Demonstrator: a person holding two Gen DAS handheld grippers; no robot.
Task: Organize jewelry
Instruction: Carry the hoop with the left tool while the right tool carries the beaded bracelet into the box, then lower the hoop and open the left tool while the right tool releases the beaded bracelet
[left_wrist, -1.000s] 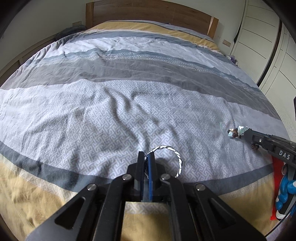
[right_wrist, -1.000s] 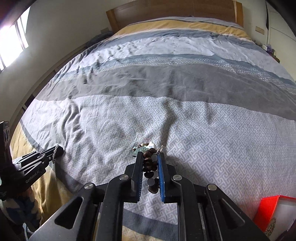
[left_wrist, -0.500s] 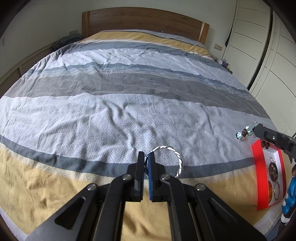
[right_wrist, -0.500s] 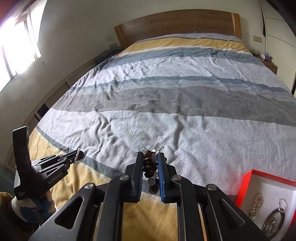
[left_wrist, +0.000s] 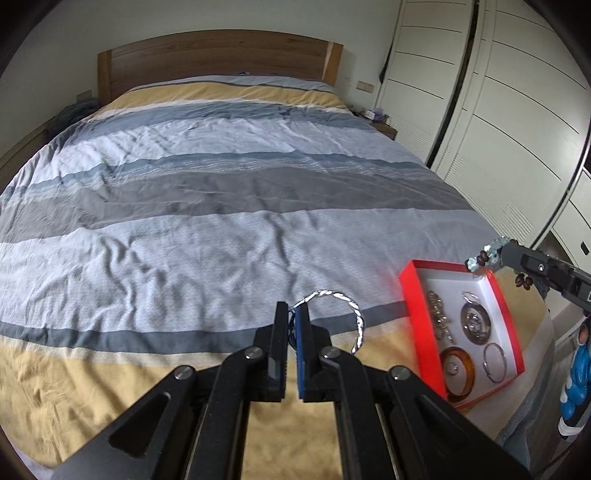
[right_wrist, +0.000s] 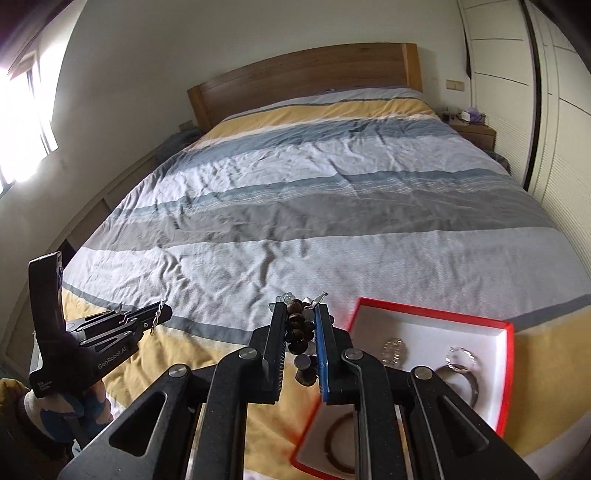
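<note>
Silver twisted bangle (left_wrist: 341, 306) is pinched by its rim in the L gripper (left_wrist: 291, 317), jaws nearly together, held over the bedspread (left_wrist: 221, 236) just left of the red box (left_wrist: 417, 321). R gripper (right_wrist: 300, 321) is clamped on a brown bead bracelet (right_wrist: 297, 332) w/ slack beads hanging. Risk: thin-edge grip lets the bangle twist out, or loose beads snag the box rim.
</note>
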